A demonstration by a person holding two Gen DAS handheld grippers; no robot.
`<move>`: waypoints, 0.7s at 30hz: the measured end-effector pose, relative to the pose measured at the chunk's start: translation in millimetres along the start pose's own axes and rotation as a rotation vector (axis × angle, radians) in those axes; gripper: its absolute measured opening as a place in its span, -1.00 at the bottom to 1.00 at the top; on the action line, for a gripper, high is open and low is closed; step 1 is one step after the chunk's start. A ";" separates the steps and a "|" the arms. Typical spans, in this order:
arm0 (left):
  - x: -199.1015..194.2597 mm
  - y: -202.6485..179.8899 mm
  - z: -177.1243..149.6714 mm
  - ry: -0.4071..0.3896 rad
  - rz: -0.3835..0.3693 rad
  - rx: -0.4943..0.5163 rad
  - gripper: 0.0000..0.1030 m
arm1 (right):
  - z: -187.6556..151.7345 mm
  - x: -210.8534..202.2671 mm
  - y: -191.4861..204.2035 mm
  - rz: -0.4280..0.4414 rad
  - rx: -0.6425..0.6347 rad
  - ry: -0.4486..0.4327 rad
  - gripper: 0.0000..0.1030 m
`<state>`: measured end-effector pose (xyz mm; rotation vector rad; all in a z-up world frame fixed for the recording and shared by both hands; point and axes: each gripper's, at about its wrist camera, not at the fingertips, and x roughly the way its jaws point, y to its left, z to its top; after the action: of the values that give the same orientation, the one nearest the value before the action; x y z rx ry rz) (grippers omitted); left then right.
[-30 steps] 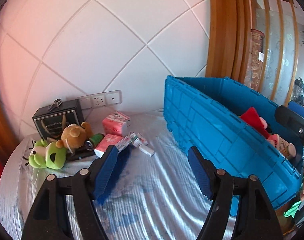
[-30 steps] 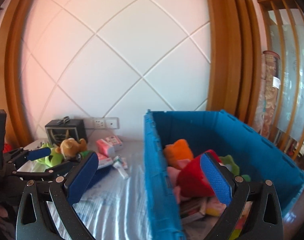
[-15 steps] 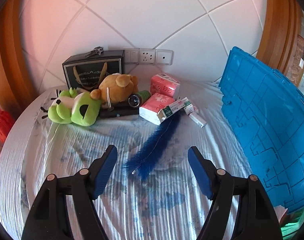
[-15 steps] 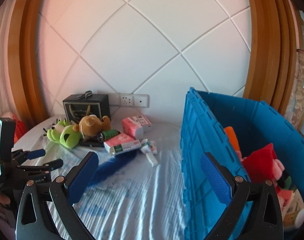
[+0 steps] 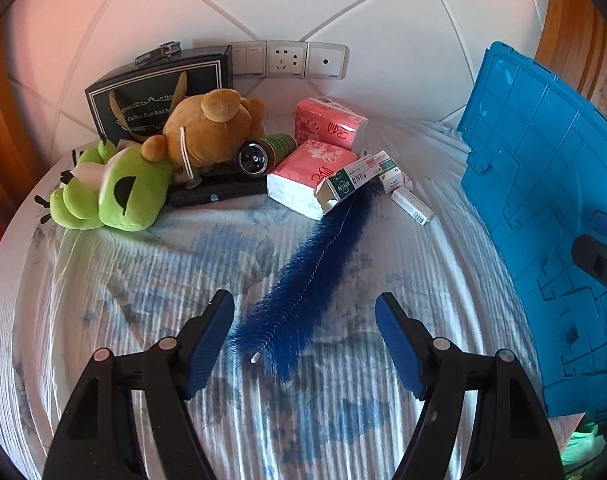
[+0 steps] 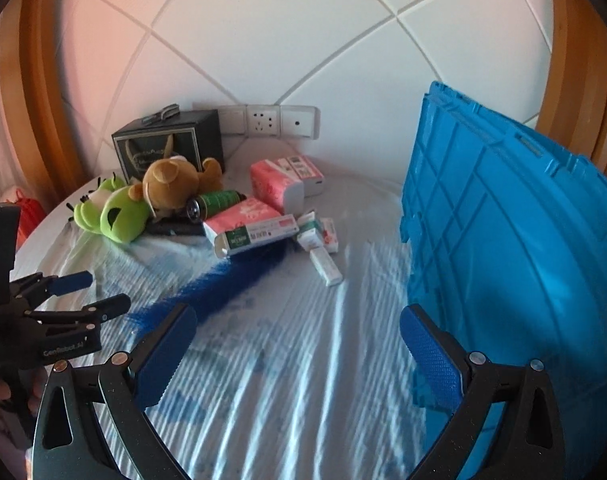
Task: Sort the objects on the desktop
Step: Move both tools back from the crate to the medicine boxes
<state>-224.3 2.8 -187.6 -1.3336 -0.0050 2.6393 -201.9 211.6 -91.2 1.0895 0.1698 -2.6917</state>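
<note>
Left gripper wide, empty, poised over near tip of blue bottle brush lying on cloth beside blue crate. Right gripper wide, empty too. Best straddle wire stem squarely, clamp firmly.

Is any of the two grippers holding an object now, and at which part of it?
Nothing is held. The left gripper is open above the tip of the blue brush, not touching it. The right gripper is open too, over bare cloth.
</note>
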 end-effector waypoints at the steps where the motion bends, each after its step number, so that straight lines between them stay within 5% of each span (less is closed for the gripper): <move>1: 5.5 -0.1 0.8 0.008 -0.003 0.002 0.41 | -0.2 9.4 -0.2 0.001 0.001 0.016 1.00; 12: 67.6 -1.3 18.0 0.071 -0.003 0.044 0.41 | -5.4 91.9 -7.0 0.002 0.027 0.142 1.00; 21: 105.0 -30.6 67.9 0.016 -0.010 0.162 0.41 | -16.0 146.5 -33.2 -0.030 0.096 0.232 1.00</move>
<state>-334.4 55.6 -228.2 -1.2975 0.1998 2.5587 -301.7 221.8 -204.1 1.4378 0.0980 -2.6169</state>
